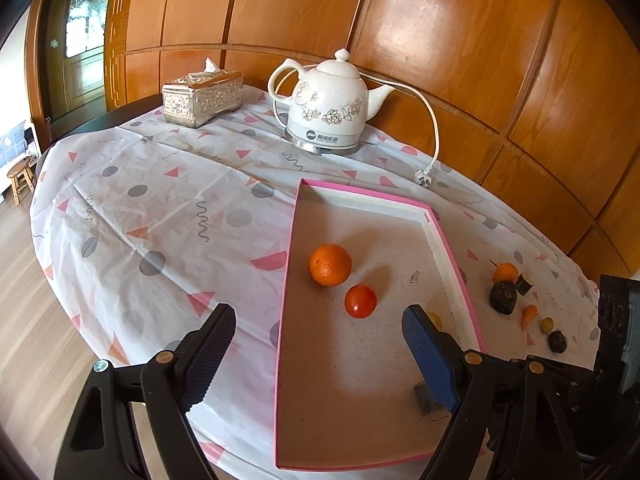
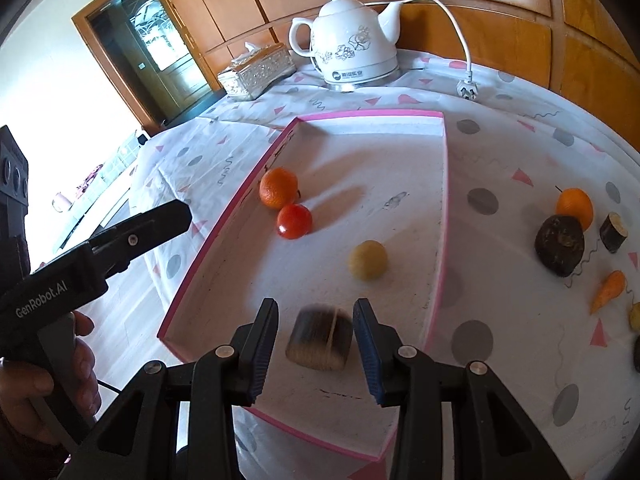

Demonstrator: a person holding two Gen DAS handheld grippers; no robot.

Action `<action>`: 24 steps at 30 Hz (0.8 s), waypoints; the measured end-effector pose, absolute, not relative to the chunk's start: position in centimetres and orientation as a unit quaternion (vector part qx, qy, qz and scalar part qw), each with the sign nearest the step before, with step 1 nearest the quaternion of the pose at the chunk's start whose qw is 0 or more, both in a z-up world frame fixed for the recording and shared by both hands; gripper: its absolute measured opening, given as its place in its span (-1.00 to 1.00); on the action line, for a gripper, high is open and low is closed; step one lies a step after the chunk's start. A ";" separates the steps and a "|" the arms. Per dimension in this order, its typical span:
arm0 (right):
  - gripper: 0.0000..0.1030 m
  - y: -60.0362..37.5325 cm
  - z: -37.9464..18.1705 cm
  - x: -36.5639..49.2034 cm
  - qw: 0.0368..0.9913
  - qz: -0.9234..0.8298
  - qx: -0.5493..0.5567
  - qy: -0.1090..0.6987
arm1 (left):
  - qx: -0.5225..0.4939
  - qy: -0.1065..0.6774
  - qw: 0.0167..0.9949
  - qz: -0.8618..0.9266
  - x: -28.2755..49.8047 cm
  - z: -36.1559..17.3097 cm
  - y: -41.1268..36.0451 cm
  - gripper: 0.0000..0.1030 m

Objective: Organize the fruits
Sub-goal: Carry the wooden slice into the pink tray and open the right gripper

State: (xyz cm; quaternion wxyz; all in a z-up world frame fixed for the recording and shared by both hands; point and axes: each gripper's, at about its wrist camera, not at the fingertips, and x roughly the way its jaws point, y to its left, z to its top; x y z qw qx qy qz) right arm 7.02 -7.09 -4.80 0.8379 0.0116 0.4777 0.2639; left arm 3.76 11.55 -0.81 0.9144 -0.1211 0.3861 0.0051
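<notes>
The table (image 1: 160,208) carries a white cloth with pink and grey shapes, and on it lies the pink-edged tray (image 2: 443,216), wide and shallow, already with some fruits inside. Behind it stand the white kettle (image 1: 326,106) and the silver tissue box (image 1: 202,98). In the tray, the orange (image 2: 279,188) touches the red tomato (image 2: 295,221) near the left wall; the small yellow fruit (image 2: 368,260) is apart, more to the middle. Outside the tray on the right wait a second orange (image 2: 576,206), a dark round fruit (image 2: 559,246), a cut dark piece (image 2: 614,231) and a small carrot (image 2: 609,290). The right gripper (image 2: 316,330) has its jaws parted, and between them a blurred dark cut piece (image 2: 320,336) sits low over the tray floor; the pads do not seem to press it, so I judge it is released. The left gripper (image 1: 318,334) hovers wide open and empty over the tray's near part. The remaining fruits look firm and light, but round, so they can roll; I would take each across its widest middle, with gentle force.
</notes>
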 end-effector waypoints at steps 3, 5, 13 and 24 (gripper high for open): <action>-0.21 -7.3 -4.8 6.7 0.841 0.258 0.011 0.476 | -0.124 0.388 0.913 0.010 3.6 -1.0 11.7 0.66; -0.21 -7.7 -4.8 6.5 0.843 0.253 0.013 0.475 | -0.125 0.389 0.912 0.015 3.5 -1.2 11.9 0.66; -0.21 -9.8 -4.6 5.7 0.855 0.221 0.021 0.469 | -0.123 0.395 0.910 0.014 3.2 -1.6 11.6 0.66; -0.21 -12.3 -4.2 4.6 0.871 0.186 0.029 0.454 | -0.102 0.398 0.912 -0.005 3.2 -1.3 9.6 0.66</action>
